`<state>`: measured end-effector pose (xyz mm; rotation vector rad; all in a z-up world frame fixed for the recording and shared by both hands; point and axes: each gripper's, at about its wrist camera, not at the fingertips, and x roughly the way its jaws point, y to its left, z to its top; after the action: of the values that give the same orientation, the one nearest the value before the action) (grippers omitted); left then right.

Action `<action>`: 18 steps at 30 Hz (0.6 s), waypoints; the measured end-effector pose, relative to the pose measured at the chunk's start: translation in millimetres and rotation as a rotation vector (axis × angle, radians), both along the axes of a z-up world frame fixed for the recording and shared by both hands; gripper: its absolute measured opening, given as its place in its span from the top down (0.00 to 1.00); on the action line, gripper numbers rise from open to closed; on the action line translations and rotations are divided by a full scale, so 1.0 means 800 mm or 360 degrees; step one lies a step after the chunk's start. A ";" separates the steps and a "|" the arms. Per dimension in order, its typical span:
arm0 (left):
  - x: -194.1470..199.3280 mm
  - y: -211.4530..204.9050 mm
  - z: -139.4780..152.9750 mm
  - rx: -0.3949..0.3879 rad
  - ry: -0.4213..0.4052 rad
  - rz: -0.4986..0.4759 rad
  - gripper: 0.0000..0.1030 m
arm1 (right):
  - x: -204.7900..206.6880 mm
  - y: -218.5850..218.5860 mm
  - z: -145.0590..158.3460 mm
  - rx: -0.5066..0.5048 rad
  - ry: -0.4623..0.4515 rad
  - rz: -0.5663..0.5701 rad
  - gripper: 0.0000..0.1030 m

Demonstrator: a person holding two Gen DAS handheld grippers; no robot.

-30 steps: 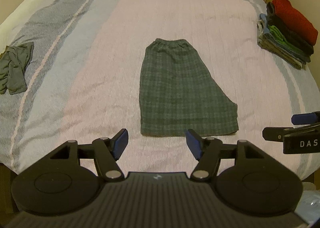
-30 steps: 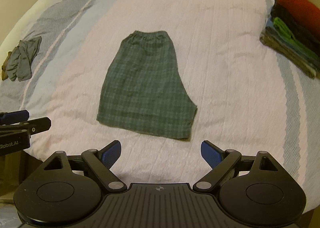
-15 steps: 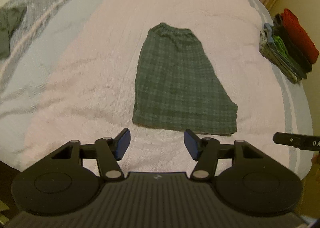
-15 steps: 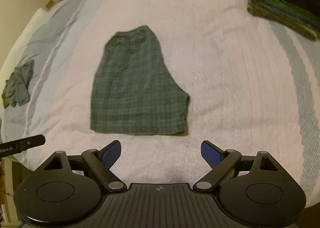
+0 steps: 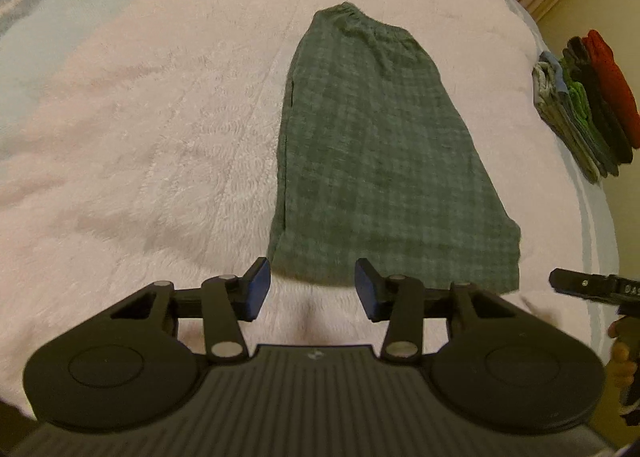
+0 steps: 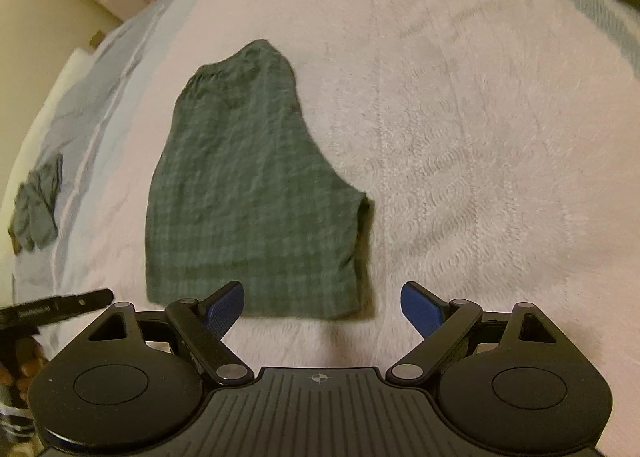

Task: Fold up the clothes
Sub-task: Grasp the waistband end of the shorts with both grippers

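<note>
Near the left edge of the bed (image 6: 460,137), on its grey striped cover, lies a crumpled grey garment (image 6: 38,205). Toward the middle, green plaid shorts (image 5: 384,161) lie flat on the pale pink blanket, waistband toward the far edge and hem toward the near edge. The left claw (image 5: 312,289) sits just short of the hem's left corner; its jaws are closing, with only blanket and a sliver of hem between them, and the pads are not yet pressing. The right claw (image 6: 322,305) hangs by the hem's right part, jaws spread wide, gripping nothing. At the right edge stands a stack of folded clothes (image 5: 584,105), red on top.
</note>
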<state>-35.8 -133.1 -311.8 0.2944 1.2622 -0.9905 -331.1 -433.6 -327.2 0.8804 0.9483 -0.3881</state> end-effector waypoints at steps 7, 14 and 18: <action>0.034 -0.019 -0.063 -0.0103 0.0099 0.0021 0.58 | -0.005 -0.043 -0.070 0.0236 -0.0168 -0.0070 0.26; 0.061 -0.019 -0.115 -0.0204 0.0239 0.0065 0.59 | -0.012 -0.072 -0.115 0.0478 -0.0407 -0.0057 0.26; 0.067 -0.017 -0.125 -0.0250 0.0313 0.0018 0.60 | -0.001 -0.083 -0.128 0.0569 -0.0463 0.0024 0.34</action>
<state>18.1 -147.1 -411.7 0.0687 1.3521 -1.1226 -331.7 -499.9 -429.9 1.2174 0.7636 -0.0714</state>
